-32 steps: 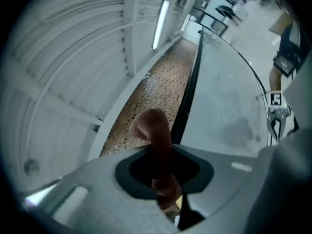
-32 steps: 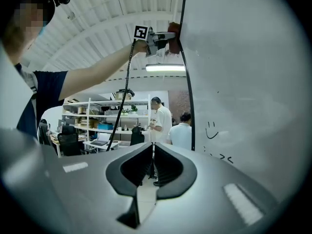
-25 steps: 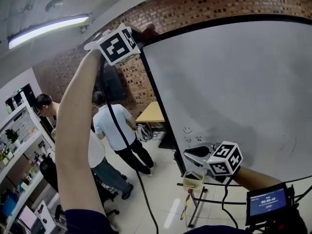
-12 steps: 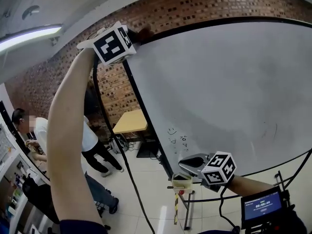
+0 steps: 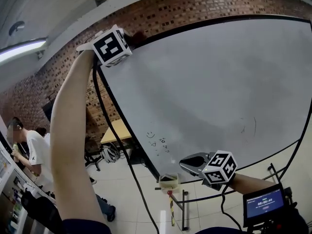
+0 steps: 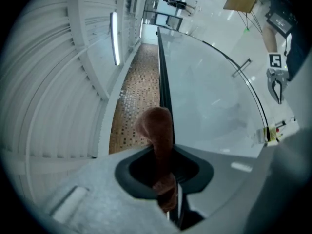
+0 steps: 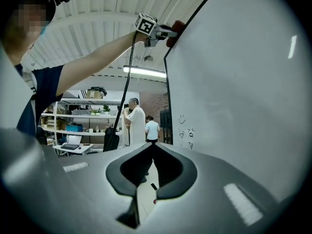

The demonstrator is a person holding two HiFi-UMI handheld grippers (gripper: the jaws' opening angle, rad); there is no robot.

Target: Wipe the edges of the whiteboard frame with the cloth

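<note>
Cloth (image 6: pixel 158 130) farther along top frame edge (image 6: pixel 163 77)

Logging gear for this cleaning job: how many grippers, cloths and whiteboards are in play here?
grippers: 2, the left gripper and the right gripper
cloth: 1
whiteboard: 1
total: 4

The pale, glossy tiled floor (image 5: pixel 146 199) carries the whiteboard stand (image 5: pixel 184 208) on black metal legs; a wooden-topped table (image 5: pixel 113 132) stands beside it; a person in a white shirt (image 5: pixel 30 152) stands further left; in the right gripper view, open shelving (image 7: pixel 83 114) holds potted plants and boxes; a low white desk (image 7: pixel 80 149) bears a laptop (image 7: pixel 71 141); two people (image 7: pixel 136 123) stand on the floor nearby.
</note>
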